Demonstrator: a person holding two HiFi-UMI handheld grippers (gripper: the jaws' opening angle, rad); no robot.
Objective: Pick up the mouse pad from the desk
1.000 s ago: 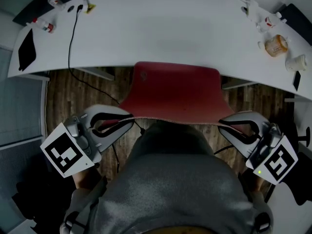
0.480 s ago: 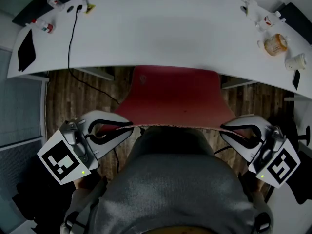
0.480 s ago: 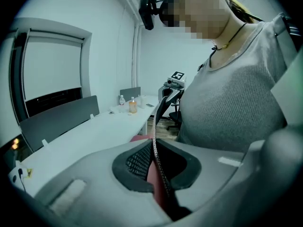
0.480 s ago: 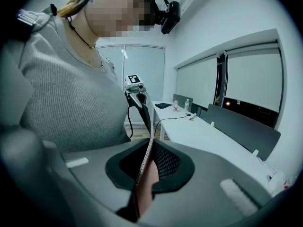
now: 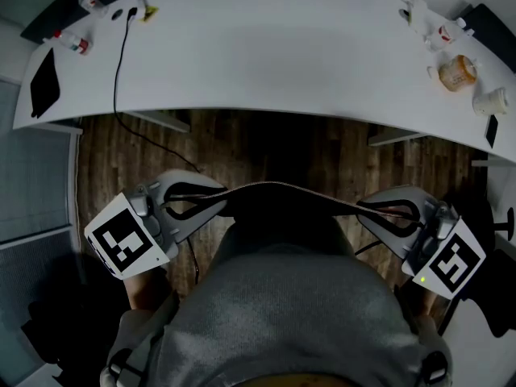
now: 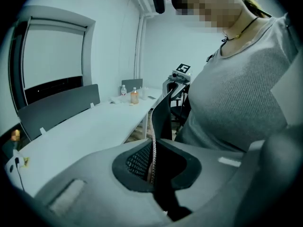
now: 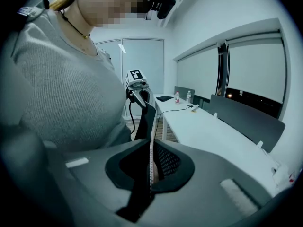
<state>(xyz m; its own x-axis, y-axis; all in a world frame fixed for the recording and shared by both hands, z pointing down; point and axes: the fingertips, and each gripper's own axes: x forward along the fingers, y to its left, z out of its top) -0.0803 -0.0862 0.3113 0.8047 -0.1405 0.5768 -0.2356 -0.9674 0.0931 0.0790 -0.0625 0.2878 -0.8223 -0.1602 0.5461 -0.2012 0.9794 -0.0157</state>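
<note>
The mouse pad (image 5: 278, 187) hangs off the desk, stretched between my two grippers in front of the person's chest. From above it shows only as a thin arched edge with a dark side below. My left gripper (image 5: 211, 202) is shut on its left end and my right gripper (image 5: 367, 210) on its right end. In the left gripper view the pad (image 6: 161, 117) runs edge-on out of the left gripper (image 6: 152, 150). The right gripper view shows the pad (image 7: 144, 119) pinched the same way in the right gripper (image 7: 151, 150).
The long white desk (image 5: 266, 47) lies ahead. On it are small bottles (image 5: 72, 43) and a black cable (image 5: 121, 63) at the left, an orange bottle (image 5: 455, 75) and a cup (image 5: 490, 103) at the right. Wooden floor (image 5: 266, 147) shows between desk and person.
The pad has come away from the desk edge and tipped from lying flat with its red top showing to edge-on near the chest. Both grippers stay shut on its ends.
</note>
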